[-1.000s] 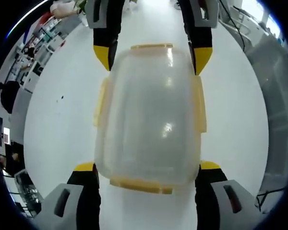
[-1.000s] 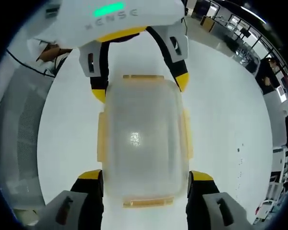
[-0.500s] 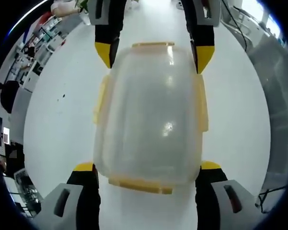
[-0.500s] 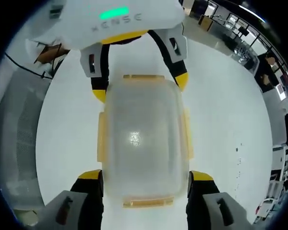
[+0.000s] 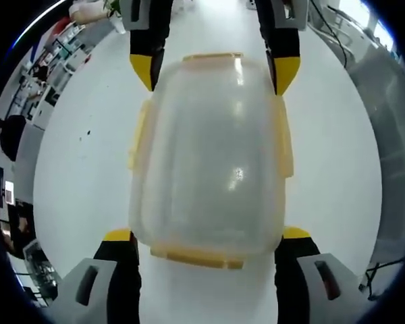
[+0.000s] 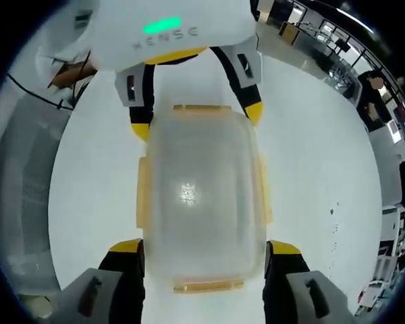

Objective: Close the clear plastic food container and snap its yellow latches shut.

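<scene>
Both grippers straddle the same clear container (image 5: 209, 162) from opposite ends: the left gripper (image 5: 207, 243) has its jaws spread wide around one short end, the right gripper (image 6: 204, 253) spread around the other. Lid's on, yellow latches (image 6: 142, 194) along the sides, all on the white table (image 5: 81, 189).

Container (image 5: 209, 162) on table (image 5: 81, 169), seemingly between both tools
</scene>
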Demonstrator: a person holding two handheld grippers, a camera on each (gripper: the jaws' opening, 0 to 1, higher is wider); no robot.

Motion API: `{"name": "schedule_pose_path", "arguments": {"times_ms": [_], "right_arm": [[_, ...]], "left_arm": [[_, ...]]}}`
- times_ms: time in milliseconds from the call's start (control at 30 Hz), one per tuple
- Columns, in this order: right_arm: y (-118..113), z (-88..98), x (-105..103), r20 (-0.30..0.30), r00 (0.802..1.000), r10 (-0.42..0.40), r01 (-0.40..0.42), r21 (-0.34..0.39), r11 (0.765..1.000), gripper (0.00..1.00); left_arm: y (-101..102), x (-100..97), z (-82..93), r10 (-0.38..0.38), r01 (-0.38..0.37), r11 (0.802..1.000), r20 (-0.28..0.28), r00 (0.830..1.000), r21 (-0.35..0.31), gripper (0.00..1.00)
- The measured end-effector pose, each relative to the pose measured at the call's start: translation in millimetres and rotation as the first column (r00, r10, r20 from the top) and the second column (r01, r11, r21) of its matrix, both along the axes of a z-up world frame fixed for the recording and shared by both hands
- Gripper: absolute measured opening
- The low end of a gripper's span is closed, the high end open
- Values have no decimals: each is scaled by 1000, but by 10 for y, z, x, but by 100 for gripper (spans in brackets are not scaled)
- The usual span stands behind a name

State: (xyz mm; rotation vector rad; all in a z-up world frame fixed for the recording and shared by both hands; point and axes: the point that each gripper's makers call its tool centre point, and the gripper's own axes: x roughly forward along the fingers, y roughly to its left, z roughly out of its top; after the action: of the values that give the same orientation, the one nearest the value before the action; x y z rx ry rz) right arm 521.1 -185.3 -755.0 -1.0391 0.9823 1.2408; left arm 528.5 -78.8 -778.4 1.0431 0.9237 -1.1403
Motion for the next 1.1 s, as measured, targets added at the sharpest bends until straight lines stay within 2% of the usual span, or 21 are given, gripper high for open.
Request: {"name": "schedule_pose_path", "arguments": {"times_ms": [233,433,733,1100], "right_arm": [[-2,-6,-8,18,1000,-18,18,18,1000,72],[-3,11,-21,37,999,-32,31,34,999,73],[-77,77,-1,80,992,-97,91,67,994,70],[-170,115,-64,96,986,-140,132,84,988,74]], "left_arm": [[38,-40,-8,-3,3,1000,-11,1000,-8,81],[18,-41,35,39,-39,999,-18,999,-34,81],[77,-110,24,77,-77,997,-20,997,-24,80],[115,-123,122,114,-113,992,15,993,-48,79]]}}
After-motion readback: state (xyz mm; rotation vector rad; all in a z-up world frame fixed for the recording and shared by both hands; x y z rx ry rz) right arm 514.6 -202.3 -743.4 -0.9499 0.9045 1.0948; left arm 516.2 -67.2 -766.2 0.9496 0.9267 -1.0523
